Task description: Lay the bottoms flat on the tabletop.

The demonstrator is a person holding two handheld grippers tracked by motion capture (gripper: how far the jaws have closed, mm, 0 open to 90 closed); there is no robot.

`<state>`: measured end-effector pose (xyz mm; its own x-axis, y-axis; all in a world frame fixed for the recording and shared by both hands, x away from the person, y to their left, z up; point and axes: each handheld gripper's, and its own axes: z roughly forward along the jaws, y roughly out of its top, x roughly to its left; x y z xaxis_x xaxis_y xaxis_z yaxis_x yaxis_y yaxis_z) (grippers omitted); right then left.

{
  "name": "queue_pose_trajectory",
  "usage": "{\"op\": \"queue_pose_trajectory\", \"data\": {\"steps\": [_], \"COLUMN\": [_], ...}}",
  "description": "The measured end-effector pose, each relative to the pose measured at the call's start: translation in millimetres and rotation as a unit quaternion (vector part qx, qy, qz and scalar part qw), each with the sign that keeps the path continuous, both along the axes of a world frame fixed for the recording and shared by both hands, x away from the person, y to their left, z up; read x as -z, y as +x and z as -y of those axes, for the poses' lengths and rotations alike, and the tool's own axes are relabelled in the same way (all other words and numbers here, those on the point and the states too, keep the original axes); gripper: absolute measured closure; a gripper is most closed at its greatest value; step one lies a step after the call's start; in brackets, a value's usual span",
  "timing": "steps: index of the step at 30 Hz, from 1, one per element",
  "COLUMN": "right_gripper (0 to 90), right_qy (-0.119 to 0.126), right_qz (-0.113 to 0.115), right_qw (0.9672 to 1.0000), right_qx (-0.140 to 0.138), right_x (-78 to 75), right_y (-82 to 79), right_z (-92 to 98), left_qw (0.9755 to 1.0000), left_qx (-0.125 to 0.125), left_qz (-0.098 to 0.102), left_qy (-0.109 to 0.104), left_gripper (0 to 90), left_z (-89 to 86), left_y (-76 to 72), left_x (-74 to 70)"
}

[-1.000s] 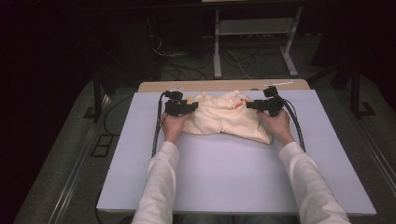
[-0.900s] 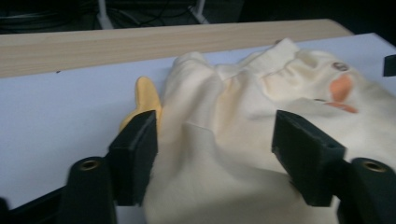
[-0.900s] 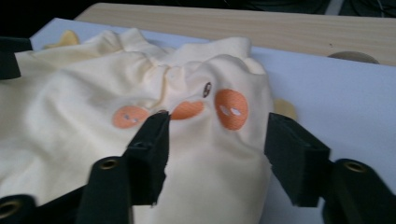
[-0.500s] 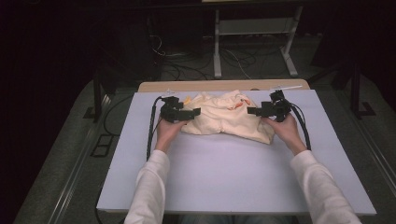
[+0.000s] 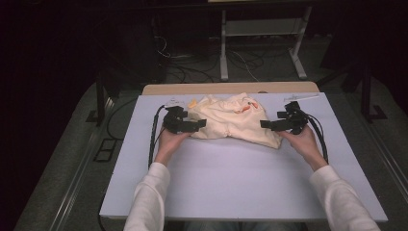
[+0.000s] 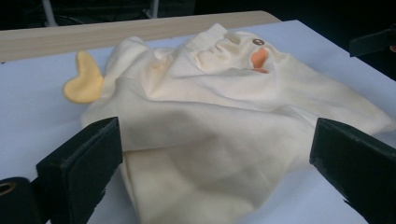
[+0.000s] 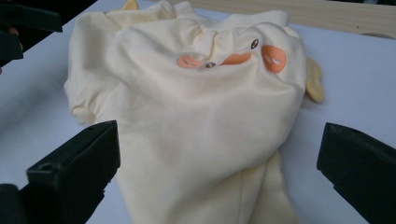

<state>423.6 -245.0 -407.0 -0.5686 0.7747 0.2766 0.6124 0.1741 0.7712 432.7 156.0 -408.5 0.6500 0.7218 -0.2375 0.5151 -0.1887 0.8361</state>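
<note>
a crumpled cream garment (image 5: pixel 231 120) is lying on the far half of the pale table (image 5: pixel 240 183), bunched into a low mound with its folds running toward the near edge. orange patches (image 7: pixel 273 58) and small dark buttons (image 7: pixel 254 44) are showing on its upper part in the right claw view, and a yellow-orange flap (image 6: pixel 84 79) is sticking out at its far side in the left claw view.

the left claw (image 5: pixel 197 125) is sitting at the garment's left edge, held in the person's left hand (image 5: pixel 168 142); in its own view its jaws are standing wide apart, one on each side of the cloth, and gripping nothing. the right claw (image 5: pixel 267 124) is sitting at the garment's right edge, held in the right hand (image 5: pixel 303 142); its jaws are likewise spread wide with the cloth lying between them and not pinched.

both claws are pointing inward, toward each other, across the garment. black cables (image 5: pixel 154 134) are trailing from them along the table. white sleeves (image 5: pixel 149 197) are entering from the near edge.
</note>
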Motion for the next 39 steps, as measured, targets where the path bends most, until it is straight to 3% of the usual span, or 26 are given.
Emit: {"op": "queue_pose_trajectory", "data": {"steps": [7,15,32,39], "right_gripper": [0.0,0.0,0.2,13.5], "right_qy": [-0.001,0.002,-0.01,-0.012], "right_qz": [-0.001,0.0,-0.01,-0.01], "right_qw": [1.0,1.0,0.9995,0.999], "right_qx": [-0.006,-0.009,-0.029,-0.042], "right_x": [2.4,6.8,16.9,23.0], "right_y": [-10.2,-19.4,-34.7,-40.7], "right_z": [6.8,14.4,11.4,9.8], "left_qw": [0.9998,0.9998,0.9994,0.9981], "left_qx": [0.016,0.018,0.026,0.042], "left_qz": [-0.001,0.003,-0.014,-0.026], "left_qy": [0.008,0.007,0.019,0.038], "left_gripper": [0.0,0.0,0.0,0.3], "left_z": [4.7,3.6,0.2,6.3], "left_y": [-5.6,-11.3,-17.4,-15.8], "left_x": [-3.4,-2.3,17.8,25.6]}}
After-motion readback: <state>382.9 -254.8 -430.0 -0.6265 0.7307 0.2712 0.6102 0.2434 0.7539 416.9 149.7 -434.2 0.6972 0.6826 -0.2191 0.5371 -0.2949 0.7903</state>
